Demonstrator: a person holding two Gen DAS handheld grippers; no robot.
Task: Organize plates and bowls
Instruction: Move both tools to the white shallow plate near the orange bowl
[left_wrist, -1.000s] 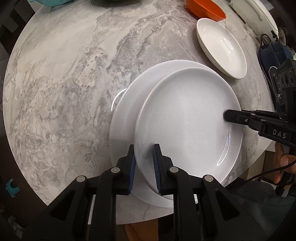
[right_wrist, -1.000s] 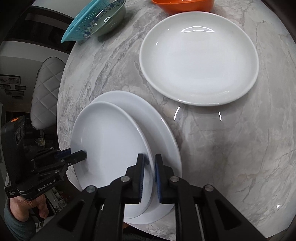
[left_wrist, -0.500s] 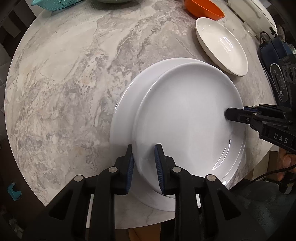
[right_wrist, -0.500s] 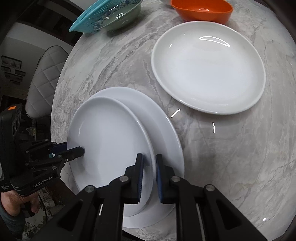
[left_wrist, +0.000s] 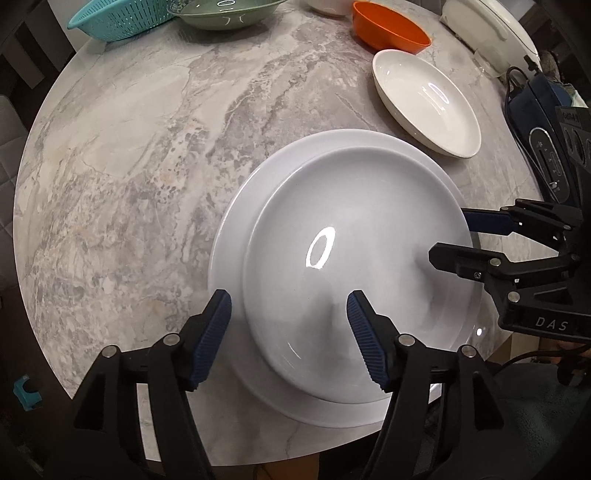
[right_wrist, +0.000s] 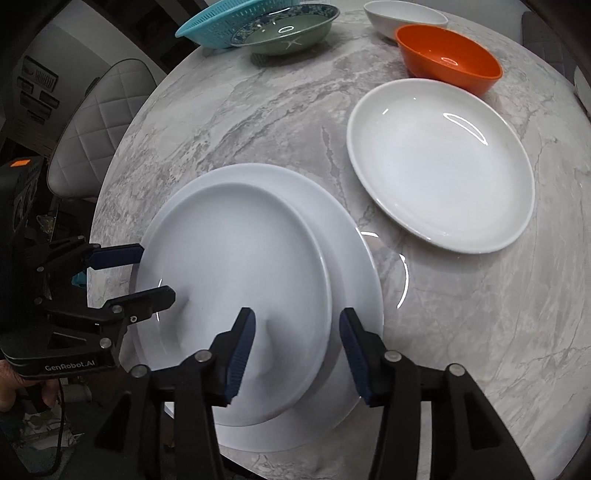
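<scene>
A white plate (left_wrist: 354, 258) lies stacked on a larger white plate (left_wrist: 236, 229) near the round marble table's front edge; both also show in the right wrist view, the upper plate (right_wrist: 236, 280) on the larger plate (right_wrist: 351, 258). My left gripper (left_wrist: 288, 332) is open, its jaws straddling the upper plate's near rim. My right gripper (right_wrist: 293, 350) is open, its jaws either side of the upper plate's rim. It shows at the plate's right edge in the left wrist view (left_wrist: 458, 236). A third white deep plate (right_wrist: 439, 162) sits apart to the right.
An orange bowl (right_wrist: 448, 55), a white bowl (right_wrist: 404, 16), a green patterned bowl (right_wrist: 284, 31) and a teal colander (right_wrist: 218, 22) stand along the far side of the table (left_wrist: 140, 122). A grey quilted chair (right_wrist: 96, 125) stands beyond the left edge. A dark device with cables (left_wrist: 546, 118) lies at the right.
Both grippers were shut on the upper plate's rim. They have lowered it flat onto the larger plate and opened, letting it go.
</scene>
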